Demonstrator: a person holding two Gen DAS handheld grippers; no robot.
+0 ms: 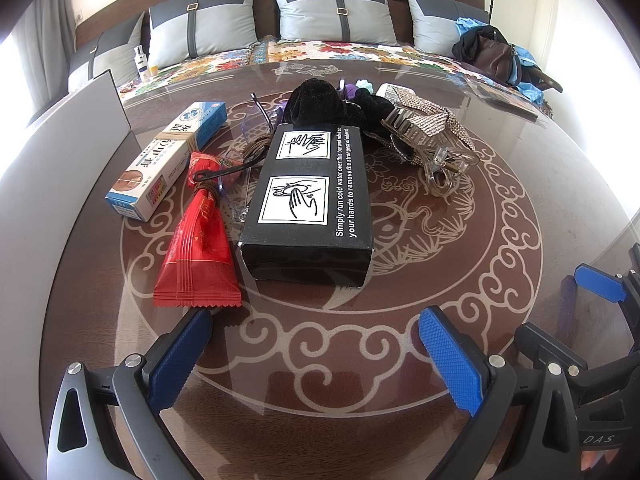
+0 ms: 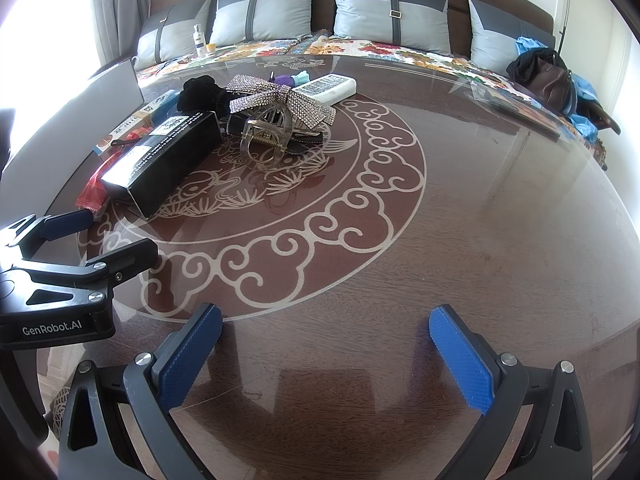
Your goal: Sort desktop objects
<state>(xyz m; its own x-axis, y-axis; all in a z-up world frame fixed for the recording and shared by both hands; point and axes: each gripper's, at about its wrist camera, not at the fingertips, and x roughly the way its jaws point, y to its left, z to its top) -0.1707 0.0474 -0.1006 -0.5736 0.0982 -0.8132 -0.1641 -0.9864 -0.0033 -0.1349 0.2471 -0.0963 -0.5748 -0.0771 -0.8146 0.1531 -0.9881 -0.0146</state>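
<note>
I'm over a glass-topped brown table (image 2: pixel 480 240) with a white cloud-scroll medallion, a bed with grey pillows (image 1: pixel 332 8) behind it. My left gripper (image 1: pixel 314 344) is spread wide and holds nothing, just short of the black box (image 1: pixel 312 200) and red sachet (image 1: pixel 198 256). My right gripper (image 2: pixel 324 344) is equally wide and empty, over bare tabletop. The clutter, including a blue-white carton (image 1: pixel 168 160) and rhinestone bow clip (image 2: pixel 280 100), sits far-left; the table's right half lies open to its rim.
</note>
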